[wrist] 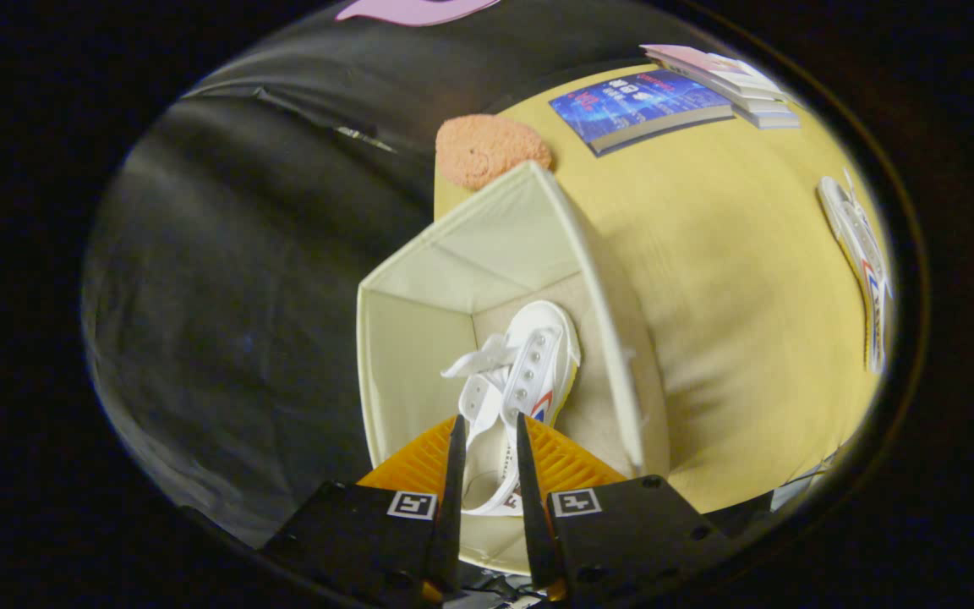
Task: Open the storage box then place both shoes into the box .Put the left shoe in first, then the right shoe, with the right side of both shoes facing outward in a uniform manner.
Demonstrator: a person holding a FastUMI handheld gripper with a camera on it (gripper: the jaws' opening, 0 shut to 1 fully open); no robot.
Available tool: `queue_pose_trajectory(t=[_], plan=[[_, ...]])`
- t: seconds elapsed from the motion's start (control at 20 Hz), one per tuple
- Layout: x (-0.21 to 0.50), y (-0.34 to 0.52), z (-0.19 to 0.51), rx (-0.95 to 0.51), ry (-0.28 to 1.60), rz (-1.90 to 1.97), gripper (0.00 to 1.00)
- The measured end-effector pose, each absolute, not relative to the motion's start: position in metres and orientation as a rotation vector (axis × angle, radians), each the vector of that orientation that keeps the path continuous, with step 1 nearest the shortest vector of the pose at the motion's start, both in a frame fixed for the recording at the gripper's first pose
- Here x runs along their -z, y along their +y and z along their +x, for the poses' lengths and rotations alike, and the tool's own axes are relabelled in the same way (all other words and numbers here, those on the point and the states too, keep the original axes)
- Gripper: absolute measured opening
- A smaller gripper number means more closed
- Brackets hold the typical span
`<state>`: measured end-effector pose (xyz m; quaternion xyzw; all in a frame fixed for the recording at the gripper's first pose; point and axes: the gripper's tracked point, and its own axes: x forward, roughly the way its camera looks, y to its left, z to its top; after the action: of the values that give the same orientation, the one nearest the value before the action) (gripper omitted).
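Note:
An open cream fabric storage box (597, 271) stands at the near-left edge of the yellow table (732, 321). Inside it a white shoe (538, 355) with loose laces and a red-and-blue side mark points its toe away from me toward the box's far wall. My gripper (489, 427) reaches down into the box mouth, its fingers narrowly apart and shut on the shoe's heel end, which shows between them. A second white shoe (863, 262) lies on its side on the table, well off to the right of the box.
An orange fuzzy cloth (487, 148) lies just beyond the box's far corner. A blue book (639, 106) and a stack of pale books (732, 80) sit at the table's far end. Black cloth wall hangs left of the box.

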<state>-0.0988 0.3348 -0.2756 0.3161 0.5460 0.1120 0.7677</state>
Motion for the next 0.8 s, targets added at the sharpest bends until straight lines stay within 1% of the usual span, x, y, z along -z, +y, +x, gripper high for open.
queue_pose_trajectory(t=[0.2,0.4,0.6,0.8], plan=[[0.233,0.258,-0.060,-0.177,1.040,0.773,0.35],[0.208,0.157,-0.032,-0.057,0.920,0.810,0.35],[0.219,0.062,-0.037,0.069,0.874,0.798,0.35],[0.253,-0.013,-0.067,0.179,0.909,0.764,0.35]])
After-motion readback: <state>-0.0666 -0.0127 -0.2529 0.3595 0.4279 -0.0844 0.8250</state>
